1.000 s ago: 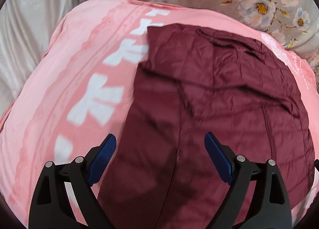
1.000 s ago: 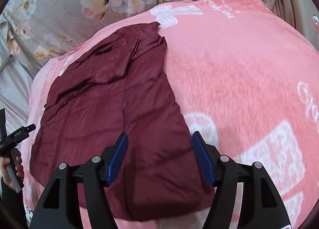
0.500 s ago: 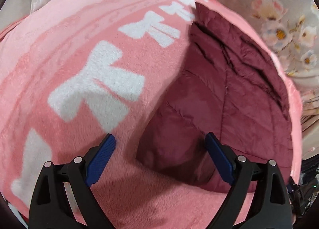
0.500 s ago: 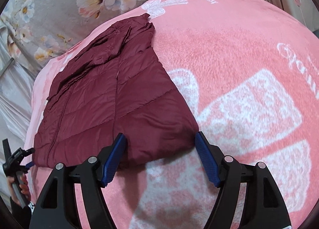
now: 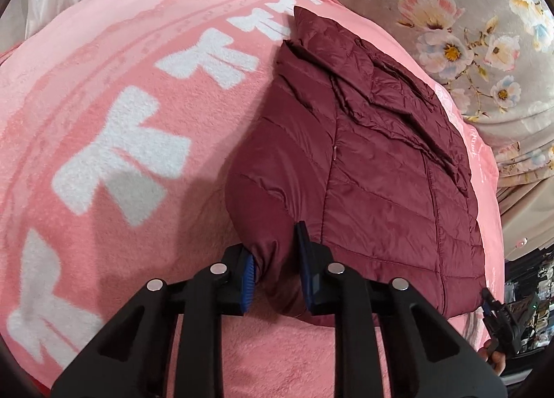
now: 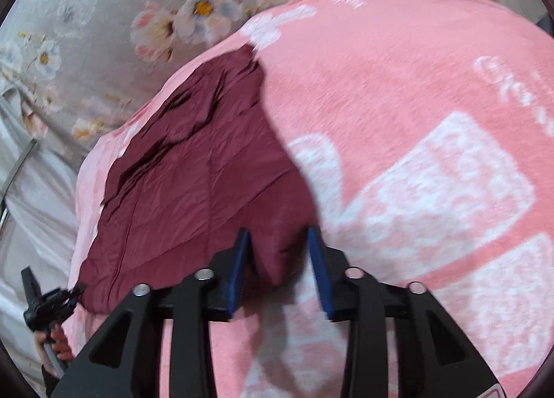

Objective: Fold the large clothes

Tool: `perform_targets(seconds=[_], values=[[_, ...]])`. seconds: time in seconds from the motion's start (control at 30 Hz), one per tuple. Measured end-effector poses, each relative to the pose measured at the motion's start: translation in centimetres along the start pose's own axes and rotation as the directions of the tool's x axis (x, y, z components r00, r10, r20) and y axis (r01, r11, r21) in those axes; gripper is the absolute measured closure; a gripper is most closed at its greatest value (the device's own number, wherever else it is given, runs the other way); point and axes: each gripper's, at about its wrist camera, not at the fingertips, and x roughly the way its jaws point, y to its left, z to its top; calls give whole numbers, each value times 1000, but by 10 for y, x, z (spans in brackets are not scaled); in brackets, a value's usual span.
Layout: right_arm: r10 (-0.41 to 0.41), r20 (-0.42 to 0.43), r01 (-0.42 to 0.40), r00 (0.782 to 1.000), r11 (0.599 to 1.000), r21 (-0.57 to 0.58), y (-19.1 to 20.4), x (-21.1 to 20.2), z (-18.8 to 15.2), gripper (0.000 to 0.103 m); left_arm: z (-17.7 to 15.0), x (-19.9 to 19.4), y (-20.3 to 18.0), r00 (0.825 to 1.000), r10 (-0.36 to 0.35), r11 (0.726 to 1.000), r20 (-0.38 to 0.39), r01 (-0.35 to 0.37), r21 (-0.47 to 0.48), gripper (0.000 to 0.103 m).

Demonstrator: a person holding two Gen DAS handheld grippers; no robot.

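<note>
Now left gripper (image 5: 275, 270) pinching jacket (image 5: 374, 169) corner

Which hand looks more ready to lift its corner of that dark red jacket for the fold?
The left. Its tongs have just been closing and now pinch the near corner of the maroon jacket. The right tongs have been closing too, but a gap still shows beside the cloth between them.

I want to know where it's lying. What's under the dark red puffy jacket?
The dark red quilted puffy jacket lies flat on a fluffy pink blanket with white bow patterns, which shows all around it. Whatever sits beneath the jacket's middle is covered, so that can't be seen.
</note>
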Motion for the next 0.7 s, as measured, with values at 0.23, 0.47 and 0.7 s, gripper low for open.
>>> perform_targets(seconds=[0.23,0.47,0.7], values=[[-36,11,35,999,997,66,-19,-1,4,29,-2,10,15,1000,-12,996,-9,12,-87,61],[32,-15,-32,999,999,-20,14,26,3,26,4,20,10,997,-77,987,-3,76,-143,42],[183,-33,-183,983,983,18,24,27,15,92,6,5,4,992,-125,983,15,126,-130,89]])
